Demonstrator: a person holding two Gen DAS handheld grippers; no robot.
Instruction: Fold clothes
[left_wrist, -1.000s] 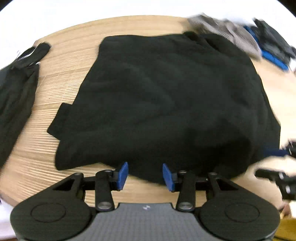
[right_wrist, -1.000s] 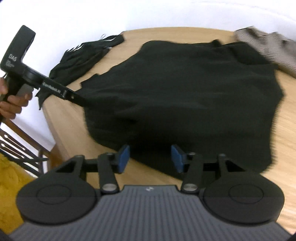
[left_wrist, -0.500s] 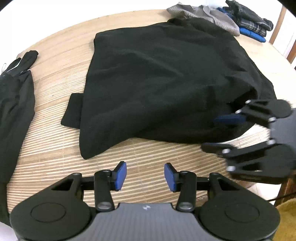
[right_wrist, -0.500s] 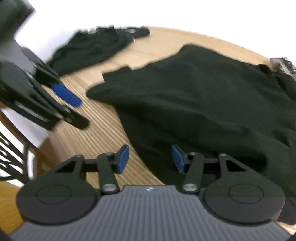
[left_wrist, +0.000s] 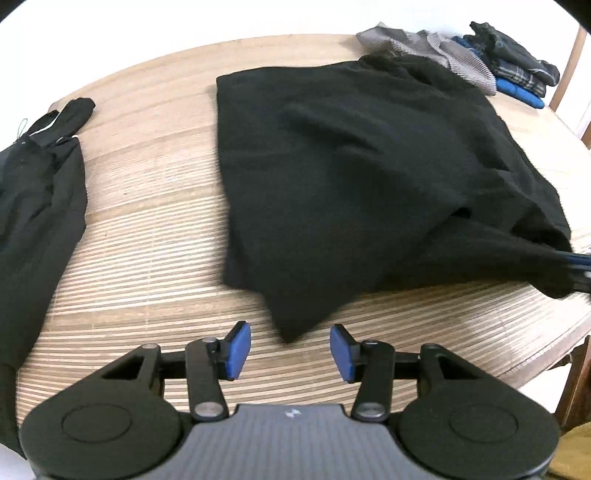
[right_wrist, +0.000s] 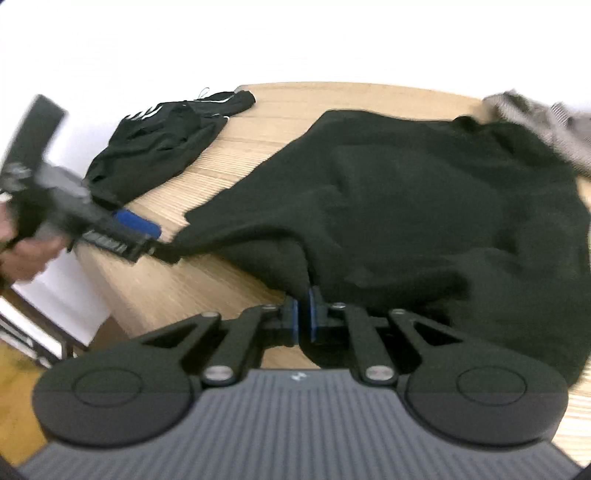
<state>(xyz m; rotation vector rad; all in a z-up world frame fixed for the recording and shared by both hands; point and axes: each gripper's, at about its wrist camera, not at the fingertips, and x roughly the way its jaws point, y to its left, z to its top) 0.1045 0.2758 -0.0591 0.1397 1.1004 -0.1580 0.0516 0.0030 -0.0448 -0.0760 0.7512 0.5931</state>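
A large black garment (left_wrist: 351, 166) lies spread on the round wooden table (left_wrist: 147, 221), partly folded over itself. My left gripper (left_wrist: 291, 354) hangs open just above the table. The garment's near corner points into the gap between its blue pads, and the pads do not press on it. My right gripper (right_wrist: 303, 317) is shut on the garment's (right_wrist: 424, 203) near edge, with fabric pinched between its pads. It shows in the left wrist view at the right edge (left_wrist: 580, 273), pulling the cloth taut. The left gripper (right_wrist: 151, 243) appears blurred at the table's left edge (right_wrist: 122, 280).
A second black garment (left_wrist: 37, 203) lies crumpled at the table's left side. A pile of grey, blue and plaid clothes (left_wrist: 480, 62) sits at the far right. A person's hand (right_wrist: 26, 254) holds the left gripper. The table's near edge is close to both grippers.
My right gripper has closed on the garment's near edge and drawn it taut. The garment's near corner now reaches the gap between my left gripper's pads, which has moved along the table's edge.
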